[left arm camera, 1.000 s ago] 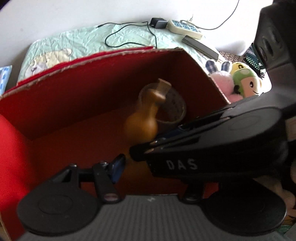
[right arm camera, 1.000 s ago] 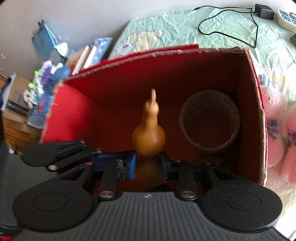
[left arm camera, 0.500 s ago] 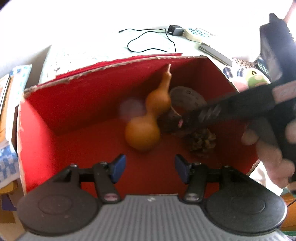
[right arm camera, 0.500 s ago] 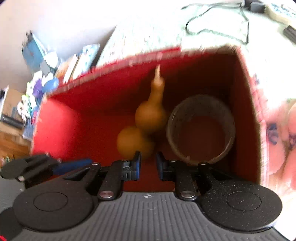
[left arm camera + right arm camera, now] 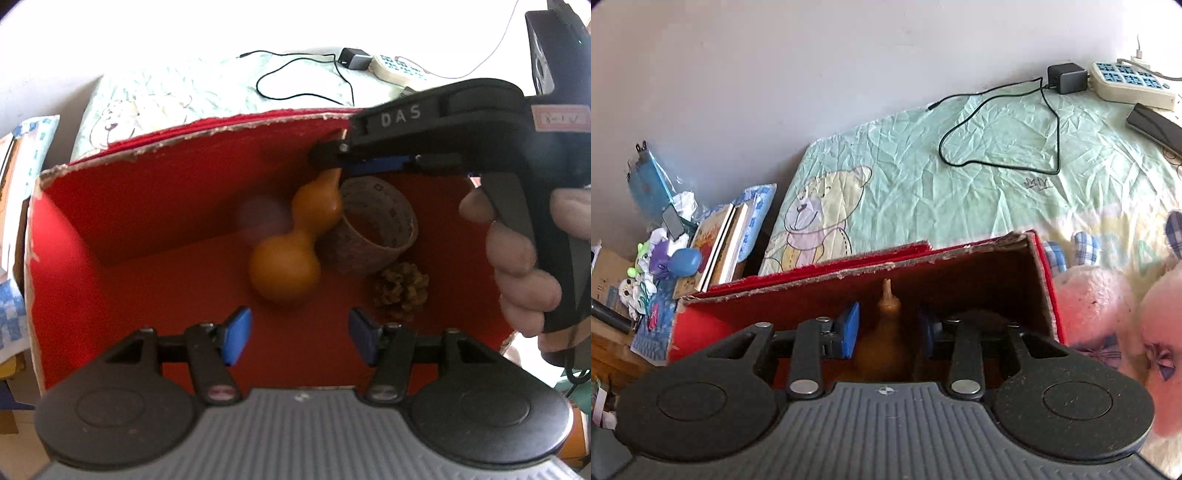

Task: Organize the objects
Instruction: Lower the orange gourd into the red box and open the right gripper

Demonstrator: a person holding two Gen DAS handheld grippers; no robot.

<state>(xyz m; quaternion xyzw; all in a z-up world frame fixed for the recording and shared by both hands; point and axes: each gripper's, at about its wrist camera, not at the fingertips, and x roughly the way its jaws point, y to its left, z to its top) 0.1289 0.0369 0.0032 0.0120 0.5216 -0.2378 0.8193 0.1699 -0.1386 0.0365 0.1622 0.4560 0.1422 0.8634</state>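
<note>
Released, gourd point(image 5: 295, 243) leans neck-up, seemingly against cup point(image 5: 373, 229); right gripper point(image 5: 888, 328), left gripper point(image 5: 295, 332) both spread.

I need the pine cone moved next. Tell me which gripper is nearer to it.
Left. The left gripper hangs open just in front of the pine cone, its right finger almost beside it. The right gripper is higher, open around the gourd neck, beyond the tape roll.

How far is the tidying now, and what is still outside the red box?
Done: the gourd, the brown ring and the pine cone lie inside the red box, the gourd leaning on the ring. In hand: nothing; the right gripper is open above the gourd, and the left gripper is open and empty. Left: the pink plush toys lie outside on the bed, perhaps next.
</note>
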